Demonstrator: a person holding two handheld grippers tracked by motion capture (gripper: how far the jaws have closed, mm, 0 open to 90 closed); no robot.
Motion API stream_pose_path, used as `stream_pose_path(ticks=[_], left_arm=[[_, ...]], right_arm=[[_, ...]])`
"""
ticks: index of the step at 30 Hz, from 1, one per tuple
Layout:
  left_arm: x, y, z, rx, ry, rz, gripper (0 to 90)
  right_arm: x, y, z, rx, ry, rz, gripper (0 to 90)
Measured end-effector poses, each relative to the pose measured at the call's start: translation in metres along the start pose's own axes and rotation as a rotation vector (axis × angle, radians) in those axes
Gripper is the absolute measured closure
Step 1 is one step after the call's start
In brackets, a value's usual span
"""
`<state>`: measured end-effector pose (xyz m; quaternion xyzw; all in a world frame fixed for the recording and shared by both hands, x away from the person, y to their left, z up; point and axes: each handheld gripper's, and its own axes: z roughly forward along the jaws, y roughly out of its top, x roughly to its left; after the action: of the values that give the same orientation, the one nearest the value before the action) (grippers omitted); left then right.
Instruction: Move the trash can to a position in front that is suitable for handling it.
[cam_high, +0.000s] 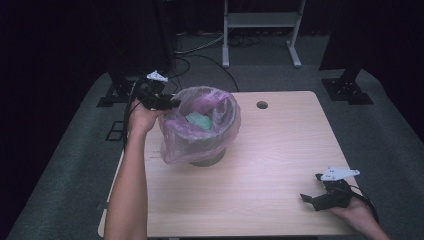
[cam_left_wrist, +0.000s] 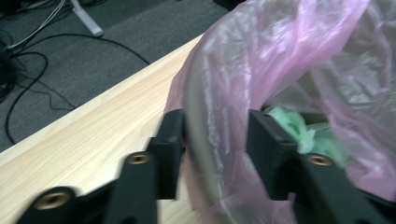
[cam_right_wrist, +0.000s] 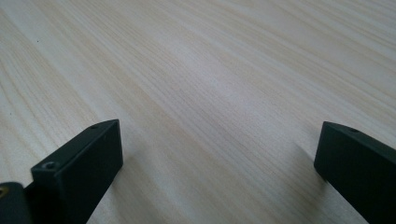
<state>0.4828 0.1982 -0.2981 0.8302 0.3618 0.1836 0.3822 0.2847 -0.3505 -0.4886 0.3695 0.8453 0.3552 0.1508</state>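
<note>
High view: left gripper at bag-lined bin, right gripper idle

Grey bin standing toward the left edge of the wooden table, lined with a pink plastic bag folded over the rim and hanging down the outside. Green crumpled item lying inside the bin.

Left gripper held at the bin's rim on the side nearest the table's far-left corner. Seen from the left gripper view: jaws astride the rim, one outside, one inside, bag film and rim between them, green item just beyond the inner jaw. Jaws partly closed; pads apparently touching the film, though blur leaves firm contact unconfirmed.

Right gripper held low near the front-right corner, well apart from the bin. Jaws spread wide, nothing between them, bare table surface beneath.
</note>
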Motion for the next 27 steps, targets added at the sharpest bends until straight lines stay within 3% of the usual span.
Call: stream_pose_path(ticks=[3,8,11,15,19,27], left_arm=[[0.0,-0.001,-0.001,-0.003,0.002,0.012,72.7],[-0.004,-0.001,-0.003,-0.019,-0.011,0.026,74.8],[-0.009,0.0,-0.002,-0.021,-0.031,0.054,77.2],[-0.027,0.001,0.0,-0.035,-0.081,0.073,79.4],[-0.041,-0.002,0.002,-0.066,-0.118,0.056,79.8],[-0.068,-0.003,0.0,-0.066,-0.148,0.074,80.0]], right_arm=[[0.0,0.0,0.0,0.0,0.001,0.001,0.0],[0.0,0.0,0.0,-0.001,0.001,0.002,0.0],[0.0,0.0,0.0,0.0,0.001,0.001,0.0],[0.0,0.0,0.0,0.0,0.001,0.002,0.0],[0.0,0.0,0.0,-0.001,0.001,0.001,0.0],[0.0,0.0,0.0,-0.001,0.0,-0.001,0.0]])
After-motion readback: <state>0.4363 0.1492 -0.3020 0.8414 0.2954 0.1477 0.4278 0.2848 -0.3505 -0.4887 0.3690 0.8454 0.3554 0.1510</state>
